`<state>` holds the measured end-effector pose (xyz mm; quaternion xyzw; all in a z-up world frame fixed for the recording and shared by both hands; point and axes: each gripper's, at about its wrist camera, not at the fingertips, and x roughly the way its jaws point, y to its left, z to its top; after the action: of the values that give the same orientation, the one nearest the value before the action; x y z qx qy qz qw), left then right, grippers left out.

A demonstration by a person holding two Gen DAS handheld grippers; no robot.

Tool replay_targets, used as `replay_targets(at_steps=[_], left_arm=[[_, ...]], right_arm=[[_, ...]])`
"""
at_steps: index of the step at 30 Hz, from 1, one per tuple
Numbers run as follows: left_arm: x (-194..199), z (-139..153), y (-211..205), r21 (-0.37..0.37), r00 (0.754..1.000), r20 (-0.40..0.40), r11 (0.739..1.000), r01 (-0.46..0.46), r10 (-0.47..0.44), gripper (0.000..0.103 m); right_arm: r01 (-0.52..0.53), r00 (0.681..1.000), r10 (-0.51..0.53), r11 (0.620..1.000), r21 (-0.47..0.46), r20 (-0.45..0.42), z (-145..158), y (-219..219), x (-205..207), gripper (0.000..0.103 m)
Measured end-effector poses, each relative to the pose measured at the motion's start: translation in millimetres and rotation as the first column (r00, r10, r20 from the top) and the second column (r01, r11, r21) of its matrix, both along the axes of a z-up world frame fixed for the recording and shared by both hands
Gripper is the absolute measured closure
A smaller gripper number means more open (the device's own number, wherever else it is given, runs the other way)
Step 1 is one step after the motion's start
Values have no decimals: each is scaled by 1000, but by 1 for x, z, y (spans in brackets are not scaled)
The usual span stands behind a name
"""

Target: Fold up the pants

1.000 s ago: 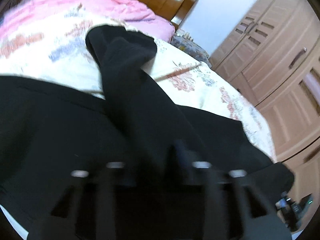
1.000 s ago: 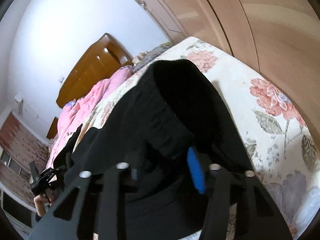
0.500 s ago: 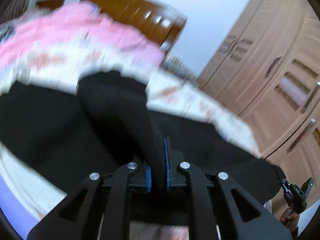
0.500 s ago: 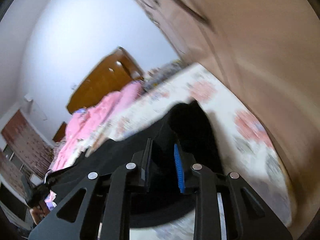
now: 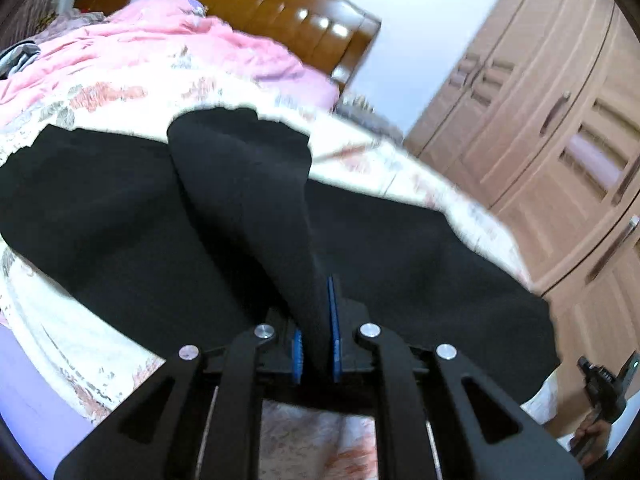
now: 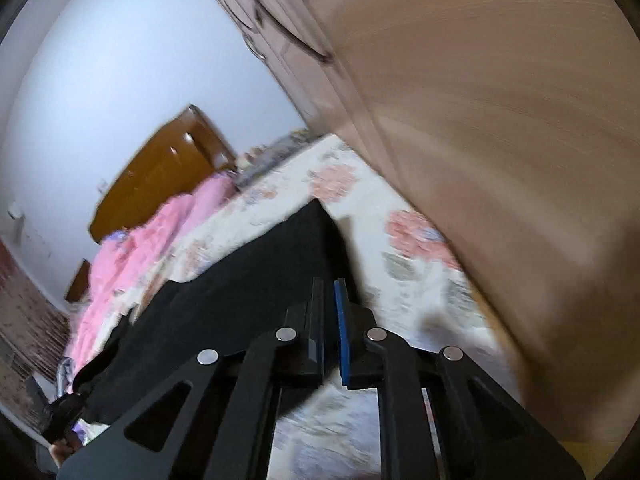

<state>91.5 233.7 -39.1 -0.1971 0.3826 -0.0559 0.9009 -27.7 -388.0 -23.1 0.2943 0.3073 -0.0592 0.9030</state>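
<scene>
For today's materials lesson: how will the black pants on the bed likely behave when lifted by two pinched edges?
Probably floppy: the black pants drape in a soft ridge from the left gripper. Likely sagging between pinches. The thin edge in the right gripper might slip.

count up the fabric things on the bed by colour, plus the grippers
black: 1, the pants
pink: 1, the quilt
floral cream: 1, the bedsheet
grippers: 2, the left gripper shut on the pants, the right gripper shut on the pants' edge
total: 5
</scene>
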Motion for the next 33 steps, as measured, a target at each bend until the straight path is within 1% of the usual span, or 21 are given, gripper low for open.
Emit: replay_targets(at_steps=[1,2,3,4,5,6,7,8,9,11,13,15,17,18,20,21,22,23,25,28,33], left_arm=[[8,-10,-2,11,998,-54,1000,14,-13,89],[13,-25,-2,2,994,-114,1000,3,-3,82],[14,-31,-1,-26,992,-129,1000,-4,0,70],[10,-31,0,-58,995,-99,998,-6,1,61],[3,-24,-1,-46,997,-67,999,-26,23,33],[-3,-15,-4,3,997,-26,998,-68,68,16],[-12,-4,-7,55,993,47,992,-110,107,14],[-21,9,-14,101,985,134,987,-122,108,11],[-24,17,-19,127,982,168,986,-109,87,8],[-22,27,-34,188,981,190,980,-69,33,8],[-20,28,-44,205,981,196,978,-38,-3,8],[-13,21,-55,184,982,184,983,4,-39,8],[-3,8,-68,154,987,140,987,53,-75,8],[4,2,-73,150,988,122,986,72,-90,8],[8,-6,-85,146,987,108,984,104,-121,8],[13,-7,-90,149,984,109,981,122,-139,8],[11,-8,-94,158,982,114,978,135,-153,8],[12,-7,-99,176,978,121,974,145,-167,8],[14,-11,-105,202,976,120,967,156,-182,8],[16,-16,-102,192,979,97,969,156,-177,8],[12,-22,-98,199,984,75,969,145,-163,8]], right_arm=[[-22,999,24,999,50,-24,-9,0,3,90],[-39,998,43,995,93,-39,-16,2,6,90],[-72,995,80,988,138,-53,-23,10,11,90],[-101,992,110,984,147,-56,-26,19,14,90],[-130,989,139,981,145,-52,-27,28,17,90],[-164,984,172,977,135,-48,-29,38,20,90],[-180,981,188,975,129,-50,-30,44,23,90],[-191,978,199,973,131,-56,-33,49,25,90],[-189,978,199,972,140,-58,-35,50,27,90],[-176,980,188,971,165,-63,-40,49,26,90],[-171,979,188,968,185,-78,-47,50,25,89],[-188,973,209,963,193,-96,-62,57,26,88],[-196,980,199,962,188,4,-69,60,17,85],[-181,983,179,951,250,32,-74,54,14,84],[-144,988,154,937,319,-4,-75,48,13,83],[-152,985,170,937,315,-30,-69,49,14,77],[-188,980,200,938,290,-11,-61,52,15,63],[-206,977,211,944,259,8,-54,54,15,6],[-239,971,230,948,213,66,-45,61,16,4],[-237,971,237,939,250,27,-57,66,29,4],[-195,981,193,961,196,28,-52,74,30,4]])
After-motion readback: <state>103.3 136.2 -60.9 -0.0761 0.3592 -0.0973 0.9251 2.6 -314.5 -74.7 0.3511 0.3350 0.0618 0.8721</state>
